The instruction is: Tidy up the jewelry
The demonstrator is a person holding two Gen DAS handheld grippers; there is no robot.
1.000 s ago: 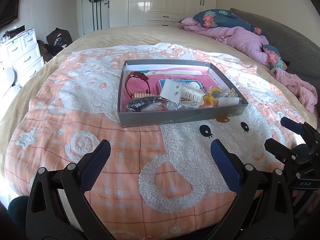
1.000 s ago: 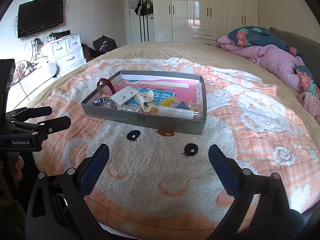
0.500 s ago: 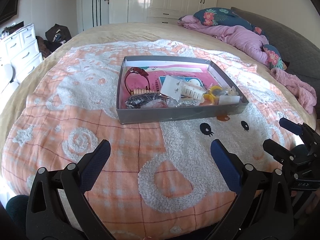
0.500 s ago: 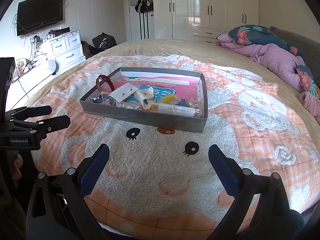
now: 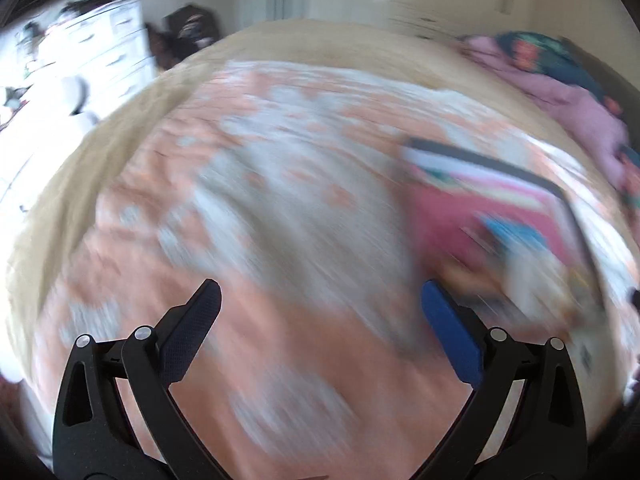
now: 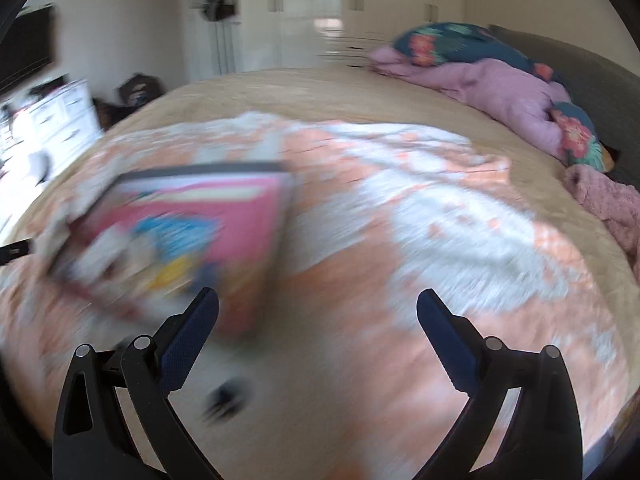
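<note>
My left gripper [image 5: 320, 308] and right gripper [image 6: 318, 308], both with jaws apart and empty, hover near the blurred jewelry tray [image 6: 256, 216] on the peach blanket [image 6: 440, 260]; I judge this the approach, next needing a steady reach inside.

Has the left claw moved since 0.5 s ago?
Yes. The left claw has swung left and closer: the box, centred in its view before, now sits far right, and the dresser fills more of the left. Blur confirms motion.
</note>
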